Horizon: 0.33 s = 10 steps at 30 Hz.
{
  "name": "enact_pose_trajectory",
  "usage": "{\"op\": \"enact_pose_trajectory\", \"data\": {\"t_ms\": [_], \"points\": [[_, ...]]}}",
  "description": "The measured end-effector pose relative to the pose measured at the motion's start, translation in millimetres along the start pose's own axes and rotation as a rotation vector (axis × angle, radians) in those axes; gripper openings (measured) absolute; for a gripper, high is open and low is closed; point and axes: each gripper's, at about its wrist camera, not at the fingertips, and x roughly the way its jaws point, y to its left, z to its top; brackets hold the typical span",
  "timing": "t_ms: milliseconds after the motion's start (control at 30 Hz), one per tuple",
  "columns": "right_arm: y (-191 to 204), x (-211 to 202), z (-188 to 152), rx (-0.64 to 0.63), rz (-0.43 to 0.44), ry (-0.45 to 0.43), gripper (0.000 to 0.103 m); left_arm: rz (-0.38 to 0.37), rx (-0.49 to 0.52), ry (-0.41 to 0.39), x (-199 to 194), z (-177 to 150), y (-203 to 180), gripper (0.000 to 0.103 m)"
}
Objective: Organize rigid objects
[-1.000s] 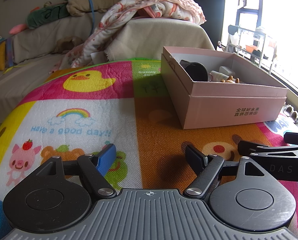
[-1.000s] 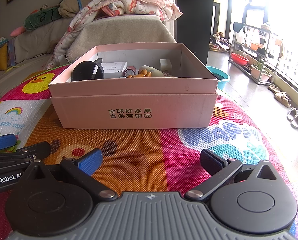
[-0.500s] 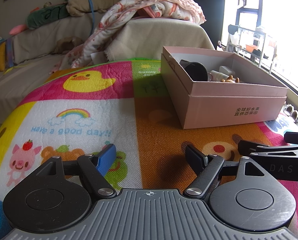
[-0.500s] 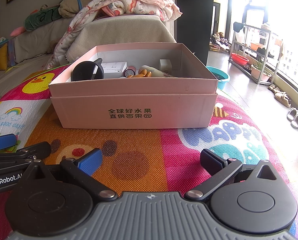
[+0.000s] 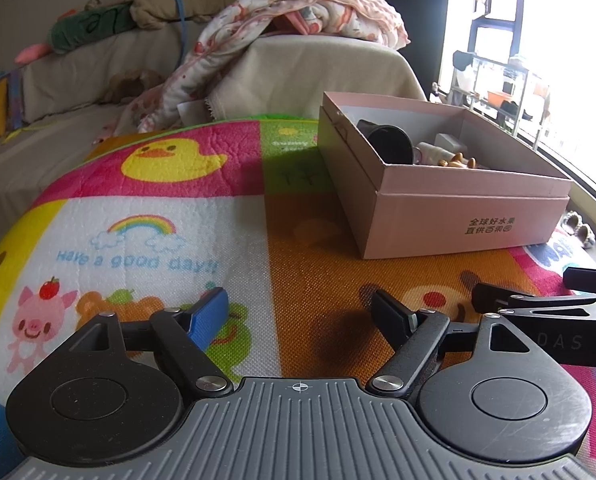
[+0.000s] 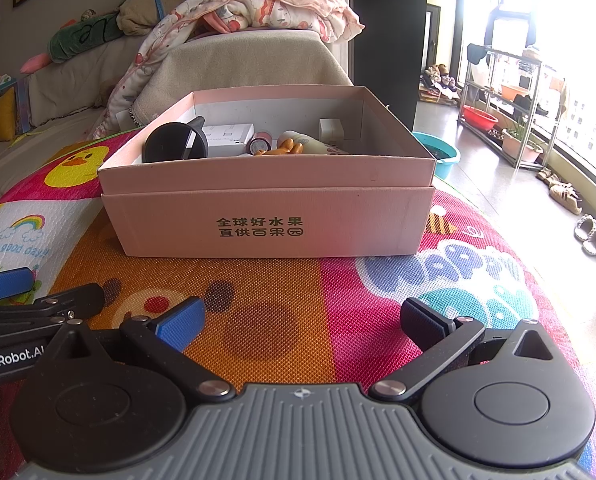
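A pink cardboard box (image 6: 274,220) stands on the colourful play mat (image 6: 298,312), and it also shows at the right of the left wrist view as the pink box (image 5: 450,216). Inside lie a black cup (image 6: 174,144) on its side, a white carton (image 6: 228,138), a small pink-capped tube (image 6: 260,142), an orange toy (image 6: 280,149), a cream bottle (image 6: 314,145) and a white cube (image 6: 330,129). My right gripper (image 6: 300,322) rests low on the mat in front of the box, open and empty. My left gripper (image 5: 298,312) sits open and empty beside it, to the left.
A sofa (image 5: 78,80) with a draped blanket (image 5: 298,16) and plush toys stands behind the mat. To the right are bare floor, a teal basin (image 6: 438,154), a metal shelf rack (image 6: 506,108), and shoes (image 6: 590,232) by the window.
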Motion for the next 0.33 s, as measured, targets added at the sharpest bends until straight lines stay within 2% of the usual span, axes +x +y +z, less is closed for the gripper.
{"op": "enact_pose_trajectory", "data": {"t_ms": [333], "points": [[-0.4, 0.3, 0.1, -0.001, -0.001, 0.0, 0.103, 0.017, 0.011, -0.001, 0.6, 1.0, 1.3, 0.082]]}}
